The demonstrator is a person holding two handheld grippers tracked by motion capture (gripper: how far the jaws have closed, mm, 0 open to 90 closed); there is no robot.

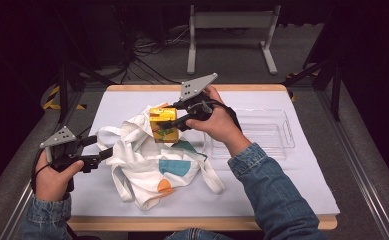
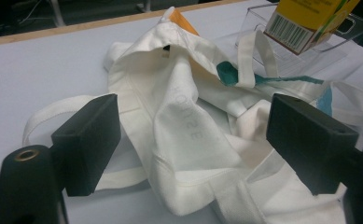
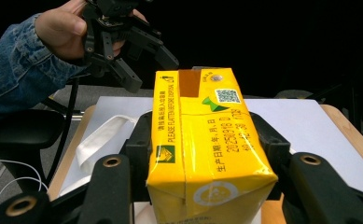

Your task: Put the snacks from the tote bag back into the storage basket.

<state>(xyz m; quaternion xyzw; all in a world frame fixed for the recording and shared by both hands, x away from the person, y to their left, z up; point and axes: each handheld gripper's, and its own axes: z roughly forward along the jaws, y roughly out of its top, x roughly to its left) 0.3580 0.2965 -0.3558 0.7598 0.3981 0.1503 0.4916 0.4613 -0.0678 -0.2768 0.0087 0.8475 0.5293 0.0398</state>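
Note:
A yellow drink carton [image 1: 159, 114] hangs in the air over a crumpled white tote bag [image 1: 147, 160] with teal and orange patches. My right gripper [image 1: 168, 121] is shut on the carton's two sides; in the right gripper view its jaws clasp the carton [image 3: 207, 154] near the bottom. At the bag's left edge my left gripper [image 1: 99, 149] stands open. In the left gripper view the bag's fabric [image 2: 188, 116] lies loose between the pads of my left gripper [image 2: 198, 140], untouched by either, and the carton [image 2: 310, 18] shows at top right.
A clear plastic tray [image 1: 287, 130] sits on the white mat [image 1: 292, 185] right of the bag, under the right forearm. The bag's straps trail toward the front. The table's wooden edge [image 1: 202, 222] runs along the front. A white frame [image 1: 232, 20] and cables stand beyond.

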